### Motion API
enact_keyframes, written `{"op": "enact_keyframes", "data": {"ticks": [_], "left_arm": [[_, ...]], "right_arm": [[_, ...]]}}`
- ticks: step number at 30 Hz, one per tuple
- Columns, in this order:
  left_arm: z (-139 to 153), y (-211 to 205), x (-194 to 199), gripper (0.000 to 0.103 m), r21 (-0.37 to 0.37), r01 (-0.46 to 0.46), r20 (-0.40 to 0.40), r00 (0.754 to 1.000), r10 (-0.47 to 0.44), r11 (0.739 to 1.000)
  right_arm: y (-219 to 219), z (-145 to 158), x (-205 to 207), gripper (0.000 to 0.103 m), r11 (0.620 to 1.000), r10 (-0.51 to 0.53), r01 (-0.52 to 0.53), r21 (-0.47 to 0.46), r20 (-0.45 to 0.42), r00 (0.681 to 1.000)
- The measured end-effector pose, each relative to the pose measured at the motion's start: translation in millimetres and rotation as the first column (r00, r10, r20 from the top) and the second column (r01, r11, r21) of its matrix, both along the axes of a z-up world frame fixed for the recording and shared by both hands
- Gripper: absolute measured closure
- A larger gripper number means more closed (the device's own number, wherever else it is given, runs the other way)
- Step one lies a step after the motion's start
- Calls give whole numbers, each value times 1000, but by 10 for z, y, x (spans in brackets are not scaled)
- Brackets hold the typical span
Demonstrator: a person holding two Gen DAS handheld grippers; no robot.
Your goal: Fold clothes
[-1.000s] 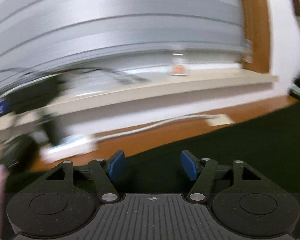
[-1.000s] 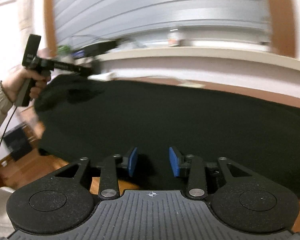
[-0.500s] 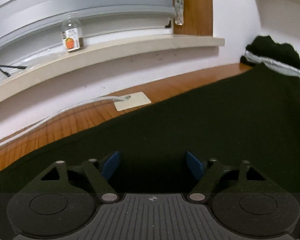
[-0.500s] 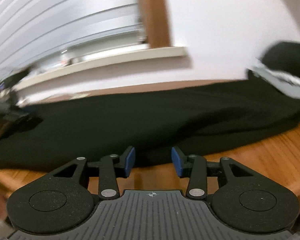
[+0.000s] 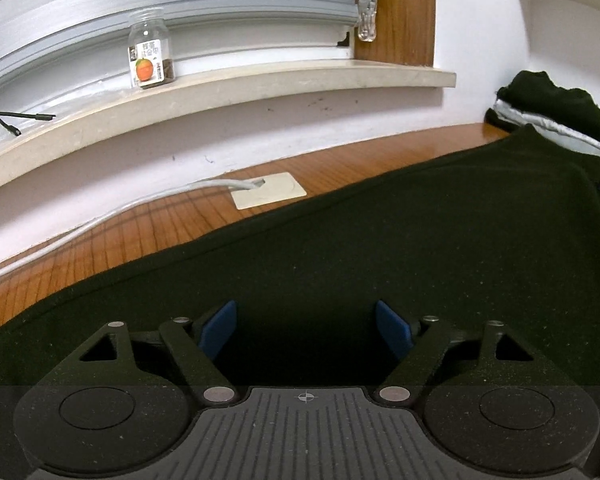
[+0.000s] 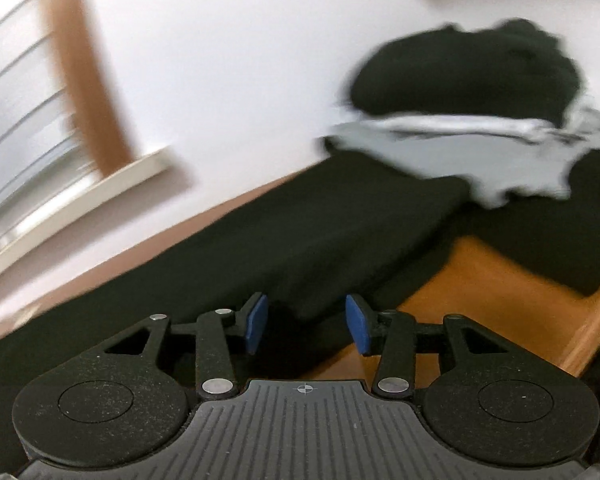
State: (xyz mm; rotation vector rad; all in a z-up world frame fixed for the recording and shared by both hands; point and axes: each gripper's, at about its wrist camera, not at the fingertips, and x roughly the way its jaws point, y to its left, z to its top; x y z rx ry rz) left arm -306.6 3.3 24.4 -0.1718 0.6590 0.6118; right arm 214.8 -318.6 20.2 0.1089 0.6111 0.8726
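Observation:
A black garment (image 5: 420, 248) lies spread flat on the wooden table (image 5: 148, 236). My left gripper (image 5: 306, 330) hovers low over its near part, open wide, with nothing between the blue pads (image 5: 220, 330). In the blurred right wrist view the same black garment (image 6: 320, 236) shows a folded corner just ahead of my right gripper (image 6: 306, 324). That gripper is open about halfway and its pads press on nothing. A bare patch of the table (image 6: 480, 300) lies to its right.
A heap of black and grey clothes (image 5: 552, 116) (image 6: 460, 88) sits at the table's far right against the wall. A glass jar (image 5: 150, 54) stands on the window sill. A white cable (image 5: 100, 220) and a pale card (image 5: 268, 196) lie on the table behind the garment.
The left view swung right and settled over the garment, and its jaws widened. The right view swept right along the garment to the clothes heap, tilting, and its jaws opened a little.

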Motion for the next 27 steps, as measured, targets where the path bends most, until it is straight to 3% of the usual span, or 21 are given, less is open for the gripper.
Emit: {"op": "enact_keyframes", "data": {"ticks": [3, 9, 10, 11, 12, 15, 18, 22, 24, 25, 27], "left_arm": [[1, -4, 2, 22, 3, -1, -2, 1000, 1, 1000], [5, 2, 0, 22, -1, -2, -1, 1000, 2, 1000], [6, 1, 1, 22, -2, -2, -1, 1000, 2, 1000], [6, 1, 1, 22, -2, -2, -1, 1000, 2, 1000], [6, 2, 1, 22, -4, -2, 0, 1000, 2, 1000], [3, 6, -1, 21, -7, -3, 1, 1000, 3, 1000], [1, 9, -1, 21, -9, -1, 1, 1000, 1, 1000], [-2, 19, -6, 20, -15, -1, 2, 1000, 1, 1000], [-4, 19, -3, 20, -15, -2, 1, 1000, 2, 1000], [-5, 20, -2, 20, -15, -2, 1, 1000, 2, 1000], [-7, 23, -2, 19, -16, -2, 1, 1000, 2, 1000]], "right_arm": [[-58, -35, 308, 58, 997, -77, 77, 25, -33, 997], [-35, 38, 596, 62, 995, -91, 90, 46, 4, 996], [-23, 58, 633, 68, 995, -87, 86, 44, 14, 996], [-12, 78, 671, 91, 996, -84, 83, 43, 25, 996], [0, 103, 703, 99, 996, -81, 80, 39, 39, 996], [-53, 345, 699, 100, 995, -95, 87, 51, 162, 982], [-139, 545, 745, 100, 989, -128, 112, 95, 182, 975], [81, 319, 784, 95, 989, -70, 92, -118, 182, 981], [73, 246, 746, 80, 982, -79, 111, -153, 199, 977], [31, 232, 713, 67, 981, -96, 129, -143, 211, 973], [-66, 234, 674, 62, 985, -116, 139, -107, 195, 974]]}}
